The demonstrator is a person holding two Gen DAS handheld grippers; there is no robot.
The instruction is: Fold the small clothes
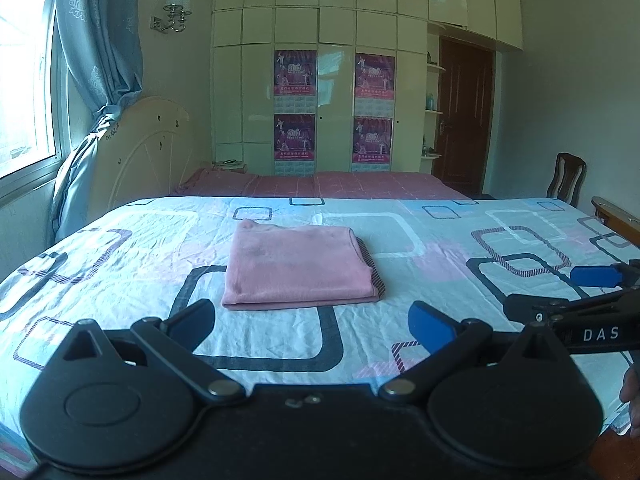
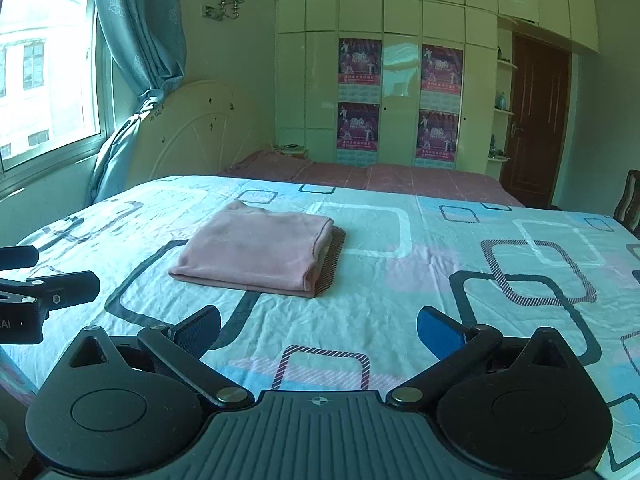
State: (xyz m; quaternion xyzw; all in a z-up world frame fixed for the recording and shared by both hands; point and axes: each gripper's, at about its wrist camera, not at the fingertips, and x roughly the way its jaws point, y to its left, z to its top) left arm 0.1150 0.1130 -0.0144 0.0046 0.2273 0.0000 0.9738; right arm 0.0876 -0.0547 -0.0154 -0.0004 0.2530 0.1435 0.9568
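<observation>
A pink garment lies folded into a neat rectangle on the patterned bedsheet, with a striped layer showing along its right edge. In the right wrist view the same pink garment sits left of centre. My left gripper is open just short of the garment's near edge, with nothing between its fingers. My right gripper is open too, hovering over the sheet nearer than the garment and to its right. The right gripper also shows at the right edge of the left wrist view, and the left gripper at the left edge of the right wrist view.
A second bed with a pink cover stands beyond. A cream headboard and blue curtain are at the left, a wardrobe with posters behind, a wooden chair and door at the right.
</observation>
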